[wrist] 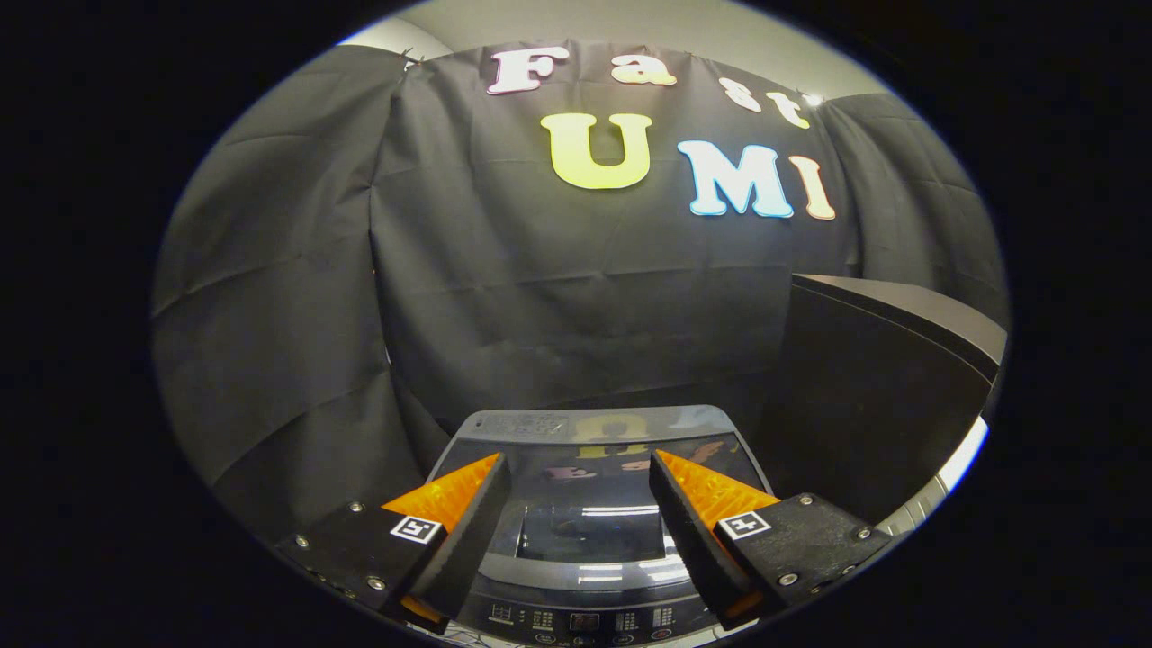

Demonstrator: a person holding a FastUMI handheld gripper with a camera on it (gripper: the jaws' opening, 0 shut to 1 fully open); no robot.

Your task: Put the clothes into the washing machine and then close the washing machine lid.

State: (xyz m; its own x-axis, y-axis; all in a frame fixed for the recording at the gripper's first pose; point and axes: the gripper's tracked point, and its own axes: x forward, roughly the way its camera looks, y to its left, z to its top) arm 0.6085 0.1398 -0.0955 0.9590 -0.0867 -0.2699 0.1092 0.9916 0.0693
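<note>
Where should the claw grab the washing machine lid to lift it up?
Probably the lid's front edge, the curved strip just behind the control panel, coming from above at the front. The lid lies flat and shut, its glassy top too smooth to pinch; no handle is clear to see. The claw hangs open above it, holding nothing.

The washing machine (pixel 589 504) is seen below and between the parted fingers of the gripper (pixel 580 468), its closed lid (pixel 594 513) lying flat, the control panel (pixel 585 621) nearest; a cabinet (pixel 882 387) stands right, cloth wall (pixel 540 288) hung behind
</note>
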